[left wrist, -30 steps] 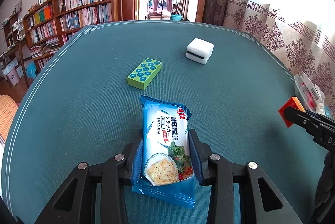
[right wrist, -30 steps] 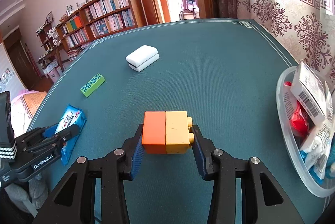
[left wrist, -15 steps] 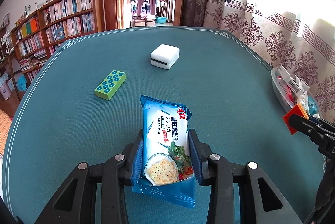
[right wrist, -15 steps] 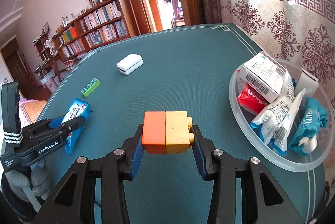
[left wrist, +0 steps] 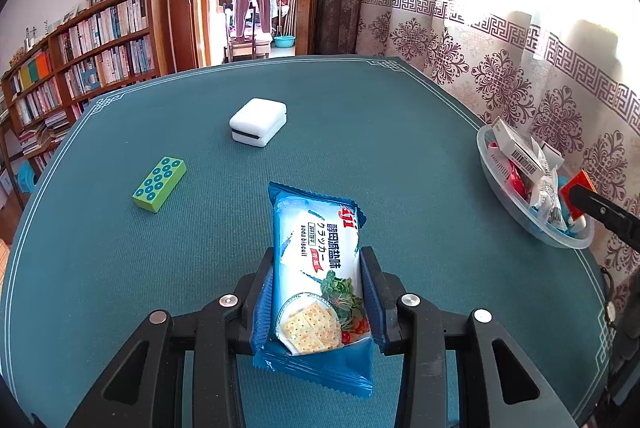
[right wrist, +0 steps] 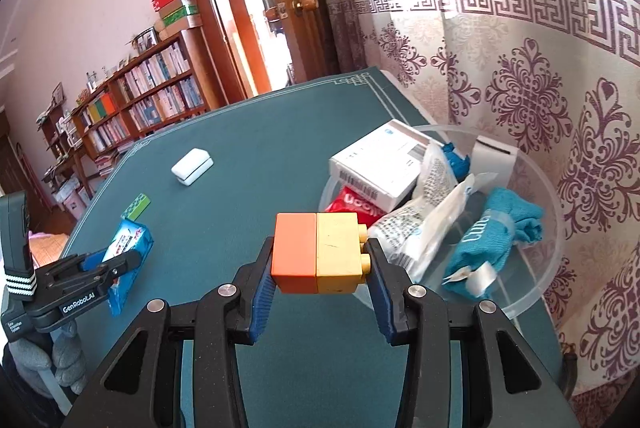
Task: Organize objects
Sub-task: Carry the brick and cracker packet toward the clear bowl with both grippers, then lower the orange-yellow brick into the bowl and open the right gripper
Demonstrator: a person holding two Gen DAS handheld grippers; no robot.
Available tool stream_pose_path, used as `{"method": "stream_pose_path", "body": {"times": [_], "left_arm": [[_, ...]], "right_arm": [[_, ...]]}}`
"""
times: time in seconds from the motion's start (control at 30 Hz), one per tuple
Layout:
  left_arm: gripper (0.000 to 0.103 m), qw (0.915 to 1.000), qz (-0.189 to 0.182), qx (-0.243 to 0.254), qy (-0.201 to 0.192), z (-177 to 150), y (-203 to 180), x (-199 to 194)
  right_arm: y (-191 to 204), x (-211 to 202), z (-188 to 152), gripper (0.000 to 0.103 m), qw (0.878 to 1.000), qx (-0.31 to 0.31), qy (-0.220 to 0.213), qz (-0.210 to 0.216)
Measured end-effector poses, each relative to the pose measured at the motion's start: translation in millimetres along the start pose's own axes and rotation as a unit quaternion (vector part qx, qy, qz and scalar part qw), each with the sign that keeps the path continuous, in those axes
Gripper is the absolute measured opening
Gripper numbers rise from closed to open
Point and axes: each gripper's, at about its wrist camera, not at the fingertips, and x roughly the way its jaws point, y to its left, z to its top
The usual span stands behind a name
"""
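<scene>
over the table, right tool grips orange/yellow block nr clear bin, already part-filled; left tool clamps cracker pack. green block & white case left to bin.

The left gripper angles downward with its blue-padded jaws clamped on a cracker packet, a grey-gloved hand around its handle — and the right gripper likewise tilts down, pinching an orange-and-yellow block by its two ends.
</scene>
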Motion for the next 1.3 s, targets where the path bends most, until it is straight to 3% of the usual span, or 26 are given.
{"method": "stream_pose_path", "body": {"times": [0.73,1.3], "left_arm": [[0.041,0.9998,-0.013,0.015,0.009,2.3,-23.4,3.4],[0.041,0.9986,-0.038,0.035,0.006,9.0,-53.3,1.7]], "right_arm": [[-91.4,33.0,45.4,0.044,0.990,0.066,-0.035,-0.119],[-72.4,-8.9,15.4,0.045,0.992,0.017,-0.049,-0.119]]}}
